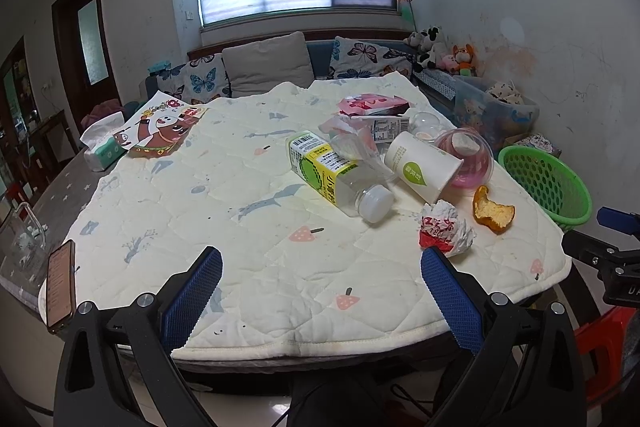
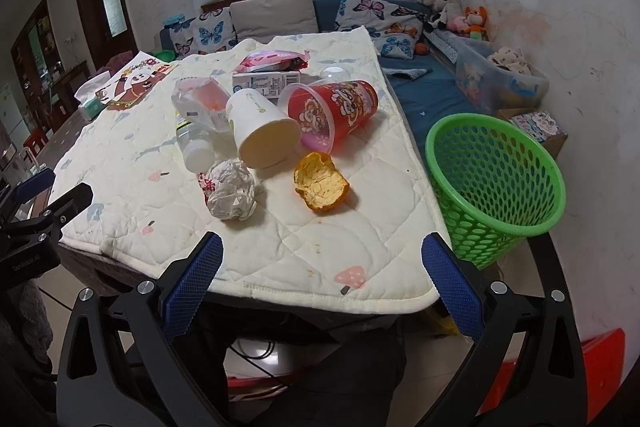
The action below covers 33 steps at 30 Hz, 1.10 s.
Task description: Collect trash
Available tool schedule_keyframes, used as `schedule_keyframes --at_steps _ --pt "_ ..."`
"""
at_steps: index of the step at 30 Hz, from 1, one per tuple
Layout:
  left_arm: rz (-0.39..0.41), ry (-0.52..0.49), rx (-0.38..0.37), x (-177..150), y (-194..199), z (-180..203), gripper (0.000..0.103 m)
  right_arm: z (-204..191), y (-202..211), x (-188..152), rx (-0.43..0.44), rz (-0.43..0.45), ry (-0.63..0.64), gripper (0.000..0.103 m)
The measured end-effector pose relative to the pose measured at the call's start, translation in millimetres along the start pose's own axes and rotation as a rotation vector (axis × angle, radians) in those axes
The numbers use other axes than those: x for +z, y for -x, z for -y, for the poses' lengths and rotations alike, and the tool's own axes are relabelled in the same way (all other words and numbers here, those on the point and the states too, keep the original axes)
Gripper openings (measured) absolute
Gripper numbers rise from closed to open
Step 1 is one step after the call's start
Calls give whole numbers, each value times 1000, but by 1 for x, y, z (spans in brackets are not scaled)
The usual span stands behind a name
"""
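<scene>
Left gripper (image 1: 321, 275) and right gripper (image 2: 322, 263) both spread wide, empty, at table (image 2: 340, 239) near edge. Trash clustered right-centre: crumpled paper (image 2: 232, 193), orange peel (image 2: 320, 183), paper cup (image 2: 262, 129). Green basket (image 2: 496, 183) just right of table.

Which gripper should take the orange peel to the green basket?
Right: its open gripper faces the orange peel, beside the green perforated plastic basket. The open left gripper sits farther away.

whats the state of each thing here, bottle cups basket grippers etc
plastic bottle: on its side, cap on
paper cup: tipped over, empty
red cup: on its side
orange peel: torn, lying loose
crumpled wrapper: balled up
green basket: upright beside the table, nothing visible inside
left gripper: open, holding nothing
right gripper: open, holding nothing
</scene>
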<state>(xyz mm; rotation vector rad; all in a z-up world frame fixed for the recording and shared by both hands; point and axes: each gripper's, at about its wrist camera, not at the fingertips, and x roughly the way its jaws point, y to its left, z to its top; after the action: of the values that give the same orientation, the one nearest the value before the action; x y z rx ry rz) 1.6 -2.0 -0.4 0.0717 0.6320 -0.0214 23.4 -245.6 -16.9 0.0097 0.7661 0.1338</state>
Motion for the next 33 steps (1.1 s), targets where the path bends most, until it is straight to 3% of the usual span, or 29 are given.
schedule_keyframes --at_steps 33 --pt "-14 -2 9 6 -16 -1 97 -1 -9 10 20 -2 14 99"
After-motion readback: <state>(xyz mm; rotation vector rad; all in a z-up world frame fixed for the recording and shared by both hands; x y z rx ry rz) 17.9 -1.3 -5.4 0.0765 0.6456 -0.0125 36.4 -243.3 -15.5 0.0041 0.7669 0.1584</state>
